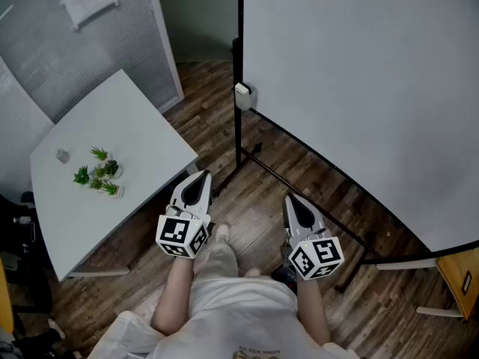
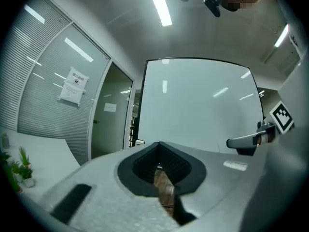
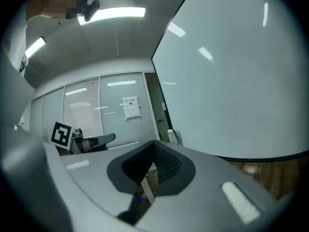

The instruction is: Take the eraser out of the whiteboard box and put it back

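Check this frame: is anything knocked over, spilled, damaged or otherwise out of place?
Nothing stands out. The whiteboard stands upright with the whiteboard box on its left edge, the small plants sit upright on the table, and the left hand-held gripper and right hand-held gripper are both shut and empty.

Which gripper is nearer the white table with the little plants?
The left gripper, beside the table's near corner; the right gripper is over the wood floor, toward the whiteboard.
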Demonstrator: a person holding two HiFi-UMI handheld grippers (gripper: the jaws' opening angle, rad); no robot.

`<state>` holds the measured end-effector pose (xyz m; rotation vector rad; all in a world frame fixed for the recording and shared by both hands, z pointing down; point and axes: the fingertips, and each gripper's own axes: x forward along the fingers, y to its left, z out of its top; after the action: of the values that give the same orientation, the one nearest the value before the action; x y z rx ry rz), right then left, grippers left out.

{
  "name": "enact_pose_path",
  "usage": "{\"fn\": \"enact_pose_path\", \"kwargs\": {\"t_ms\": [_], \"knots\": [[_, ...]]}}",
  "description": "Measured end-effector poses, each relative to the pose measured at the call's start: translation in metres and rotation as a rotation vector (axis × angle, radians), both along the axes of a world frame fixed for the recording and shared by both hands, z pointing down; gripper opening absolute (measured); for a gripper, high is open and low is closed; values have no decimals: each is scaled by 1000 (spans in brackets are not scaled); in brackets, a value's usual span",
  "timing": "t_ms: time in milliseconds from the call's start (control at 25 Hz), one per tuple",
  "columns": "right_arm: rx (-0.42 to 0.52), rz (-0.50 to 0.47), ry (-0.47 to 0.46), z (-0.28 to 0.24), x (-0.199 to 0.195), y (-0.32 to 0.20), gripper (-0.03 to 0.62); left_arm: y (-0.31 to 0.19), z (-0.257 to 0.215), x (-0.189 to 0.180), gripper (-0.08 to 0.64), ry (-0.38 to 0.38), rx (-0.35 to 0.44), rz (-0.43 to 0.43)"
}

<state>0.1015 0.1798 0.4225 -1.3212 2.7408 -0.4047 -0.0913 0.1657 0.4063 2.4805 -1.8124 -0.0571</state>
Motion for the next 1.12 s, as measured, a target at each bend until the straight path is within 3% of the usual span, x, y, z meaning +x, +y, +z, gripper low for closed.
{"fn": "enact_pose_path", "kwargs": {"t_ms": [280,440,560,640,880,1120], "knots": [[-11,-17,-2,-3,3,2,11,7,-6,5,2,-1,15,-20],[4,-55,-55,-10,-3,5,11,10,-8,-8,8,24,35,-73],[40,-35,-56,-13,-3,4,14,10,-9,-11,130,57,46,-73],[40,-56,-64,-14,-6,6,127,12,-11,-10,207,61,56,-67],[-5,-68,-73,-2,-4,7,255,14,-1,-1,288,53,31,-57],[-43,-58,-72,7,-10,-21,273,-16,12,-1,295,11,-18,-39]]}}
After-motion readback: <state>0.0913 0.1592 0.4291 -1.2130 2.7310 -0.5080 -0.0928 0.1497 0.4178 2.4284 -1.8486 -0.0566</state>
